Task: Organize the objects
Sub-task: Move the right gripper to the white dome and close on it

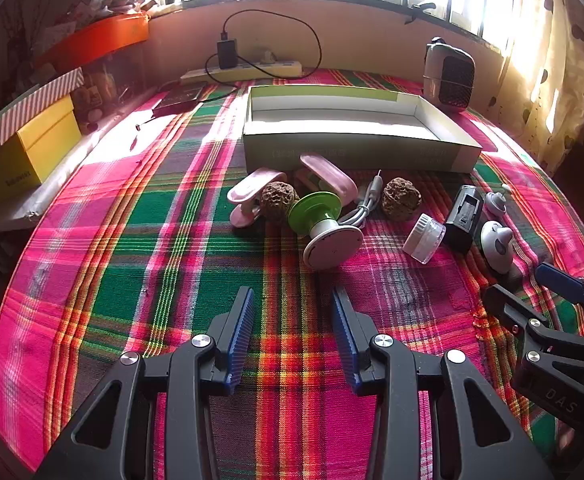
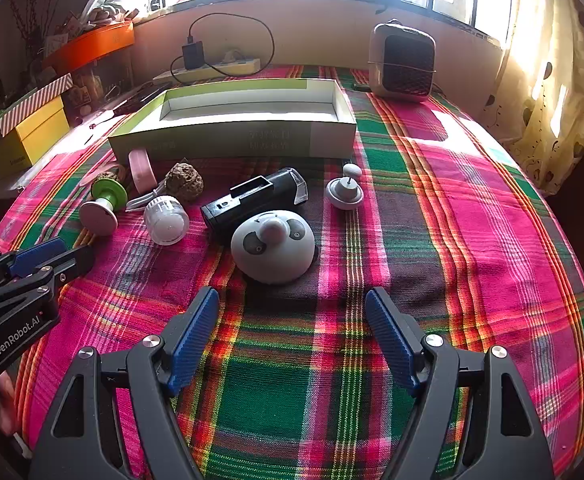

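An open shallow cardboard box [image 1: 356, 148] [image 2: 231, 140] stands across the plaid cloth, with nothing seen inside. In front of it lie pink clips [image 1: 251, 192], two rough brown balls [image 1: 277, 198] [image 2: 185, 182], a green-and-white spool [image 1: 324, 220] [image 2: 103, 204], a small clear jar [image 2: 167, 220], a black device [image 2: 251, 200], a panda-faced dome [image 2: 273, 246] and a little grey top [image 2: 344, 192]. My left gripper [image 1: 292, 296] hovers open just short of the spool. My right gripper [image 2: 292, 294] is open wide, just short of the dome. Neither holds anything.
A small heater [image 2: 402, 60] sits at the far right by the curtain [image 2: 552, 80]. A power strip with a charger [image 1: 243, 68] lies along the back wall. Yellow [image 1: 31, 148] and orange [image 1: 95, 40] boxes are stacked at the left. Bare cloth stretches to the right of the dome.
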Motion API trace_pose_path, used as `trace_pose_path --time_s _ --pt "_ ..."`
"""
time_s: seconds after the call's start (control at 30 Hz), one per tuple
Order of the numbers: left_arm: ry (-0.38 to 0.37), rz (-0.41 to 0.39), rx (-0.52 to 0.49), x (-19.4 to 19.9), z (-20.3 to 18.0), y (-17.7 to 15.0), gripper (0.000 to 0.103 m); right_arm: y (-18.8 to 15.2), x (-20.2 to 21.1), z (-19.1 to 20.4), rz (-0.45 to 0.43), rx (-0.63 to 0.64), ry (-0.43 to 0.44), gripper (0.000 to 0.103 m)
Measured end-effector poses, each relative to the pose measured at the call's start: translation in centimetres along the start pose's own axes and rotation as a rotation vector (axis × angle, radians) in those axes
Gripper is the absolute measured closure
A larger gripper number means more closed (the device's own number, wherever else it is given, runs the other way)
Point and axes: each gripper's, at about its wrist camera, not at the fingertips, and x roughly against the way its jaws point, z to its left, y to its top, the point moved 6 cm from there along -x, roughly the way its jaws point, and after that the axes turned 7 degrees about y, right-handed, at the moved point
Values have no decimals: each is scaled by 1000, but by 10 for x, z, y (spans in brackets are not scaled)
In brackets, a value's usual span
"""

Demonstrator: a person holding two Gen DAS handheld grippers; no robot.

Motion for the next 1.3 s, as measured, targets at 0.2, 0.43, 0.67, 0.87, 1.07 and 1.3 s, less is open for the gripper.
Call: trace_pose_path --time_s 0.2,0.43,0.67,0.87,1.07,1.3 --pt "-13 0 6 -2 1 -1 67 2 -4 -1 7 14 14 27" --pt "-13 39 -11 -6 0 5 66 10 -8 -6 43 35 36 27" --pt "-40 42 -24 -10 1 10 66 23 -17 -15 79 41 38 27" --pt "-103 55 36 -10 7 13 66 29 -23 -12 81 72 64 27" --pt "-190 47 43 -13 -4 20 63 34 -28 -10 88 98 87 27" --pt "-197 57 48 -21 -9 31 62 35 -28 -9 88 116 105 27"
